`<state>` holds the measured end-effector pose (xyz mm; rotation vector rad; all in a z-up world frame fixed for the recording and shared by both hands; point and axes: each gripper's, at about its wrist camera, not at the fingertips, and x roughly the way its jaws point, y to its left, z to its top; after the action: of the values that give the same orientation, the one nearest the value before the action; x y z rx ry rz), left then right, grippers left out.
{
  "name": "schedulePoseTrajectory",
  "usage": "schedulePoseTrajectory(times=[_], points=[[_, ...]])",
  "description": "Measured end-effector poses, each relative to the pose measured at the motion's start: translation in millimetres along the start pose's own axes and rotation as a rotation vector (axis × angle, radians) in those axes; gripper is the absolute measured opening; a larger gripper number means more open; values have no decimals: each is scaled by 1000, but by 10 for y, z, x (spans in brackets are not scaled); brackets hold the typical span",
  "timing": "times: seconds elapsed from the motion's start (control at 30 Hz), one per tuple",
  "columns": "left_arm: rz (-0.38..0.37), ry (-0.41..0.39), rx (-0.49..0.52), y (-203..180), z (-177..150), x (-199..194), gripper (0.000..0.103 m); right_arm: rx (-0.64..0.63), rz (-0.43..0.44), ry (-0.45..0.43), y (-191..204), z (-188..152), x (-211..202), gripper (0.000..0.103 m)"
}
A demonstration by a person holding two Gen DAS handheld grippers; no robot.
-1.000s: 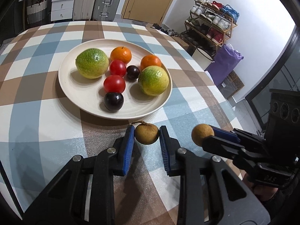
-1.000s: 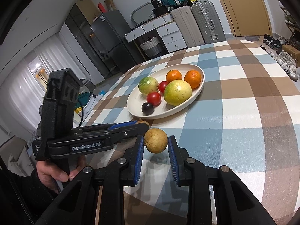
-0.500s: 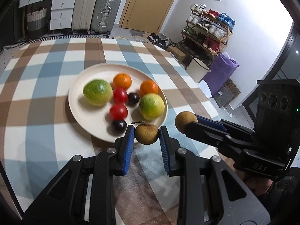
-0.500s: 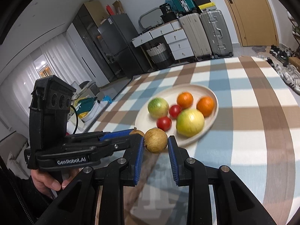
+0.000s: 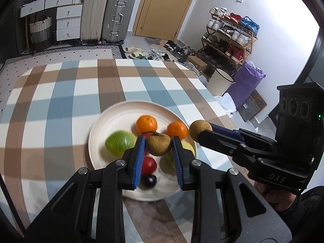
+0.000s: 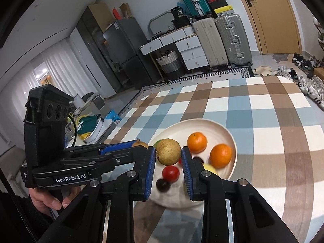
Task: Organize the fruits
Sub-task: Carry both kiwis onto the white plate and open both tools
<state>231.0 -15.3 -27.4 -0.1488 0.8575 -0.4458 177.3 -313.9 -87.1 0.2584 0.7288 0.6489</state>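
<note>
Each gripper is clamped on a small brown fruit: the left gripper (image 5: 158,147) pinches the stemmed fruit (image 5: 158,144) across its middle, and the right gripper (image 6: 168,152) does the same with the round fruit (image 6: 168,151). Both fruits hang above the plate (image 5: 113,117), which sits on a checked cloth (image 5: 66,93) and holds oranges, green fruit, tomatoes and dark plums. The brown fruits look light, with a thin, dry, probably brittle skin, so a gentle squeeze across the widest part should suit; being round, they may roll once set down. Behind the table are suitcases (image 5: 105,16), drawers and a shoe rack (image 5: 230,34).
</note>
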Motion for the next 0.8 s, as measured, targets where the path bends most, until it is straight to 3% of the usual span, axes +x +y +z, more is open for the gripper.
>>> schedulePoseTrajectory(times=[0.3,0.8], points=[[24,41,9,106,278,331,24,13,-28,16,-163,201,224,26],[58,84,-1,271,300,725,24,35,-53,68,-354,164,483,26]])
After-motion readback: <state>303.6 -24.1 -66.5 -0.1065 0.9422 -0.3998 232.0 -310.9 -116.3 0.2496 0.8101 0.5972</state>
